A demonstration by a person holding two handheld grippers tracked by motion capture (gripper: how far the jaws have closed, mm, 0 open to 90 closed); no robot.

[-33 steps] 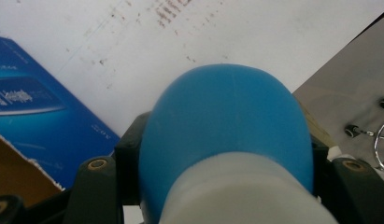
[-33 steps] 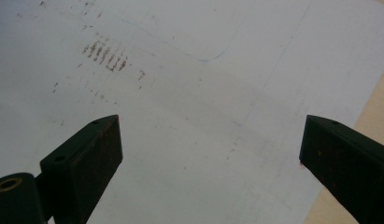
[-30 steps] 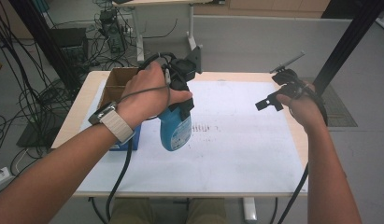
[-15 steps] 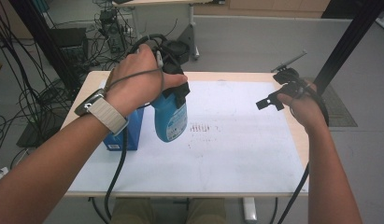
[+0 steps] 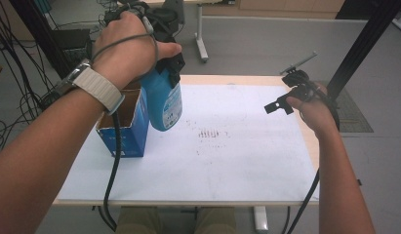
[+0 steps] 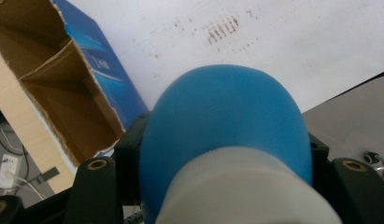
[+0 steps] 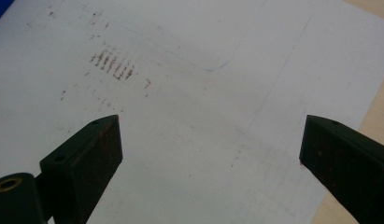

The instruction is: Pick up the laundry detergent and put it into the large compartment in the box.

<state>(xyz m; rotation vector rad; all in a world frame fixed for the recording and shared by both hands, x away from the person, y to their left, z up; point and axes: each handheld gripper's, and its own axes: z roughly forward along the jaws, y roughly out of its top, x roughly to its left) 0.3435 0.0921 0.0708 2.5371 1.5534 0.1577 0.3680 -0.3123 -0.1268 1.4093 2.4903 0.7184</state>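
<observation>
— Above the left end of the bench [image 5: 266,195], what did we have in our left hand-held gripper [image 5: 171,66]?

— We had the blue bottle [image 5: 164,100] pinched between its jaws, up by the white neck. In the left gripper view the rounded blue body [image 6: 224,116] bulged out between the two black jaws, which pressed on it from either side. The bottle hung clear of the white sheet [image 5: 237,161], base downward, just beside the open blue carton [image 5: 125,131].

— And the carton itself?

— We saw it standing on the sheet near the bench's left edge, top flaps open, brown cardboard inside [image 6: 54,79]. The bottle was outside it, on the side toward the middle of the bench.

— What about our right hand-held gripper [image 5: 286,100]?

— We held it near the right edge of the bench, well apart from the bottle. Its jaws stood spread wide with nothing between them; in the right gripper view we looked past them onto the bare sheet [image 7: 203,116] with its small reddish marks [image 7: 112,63].
</observation>
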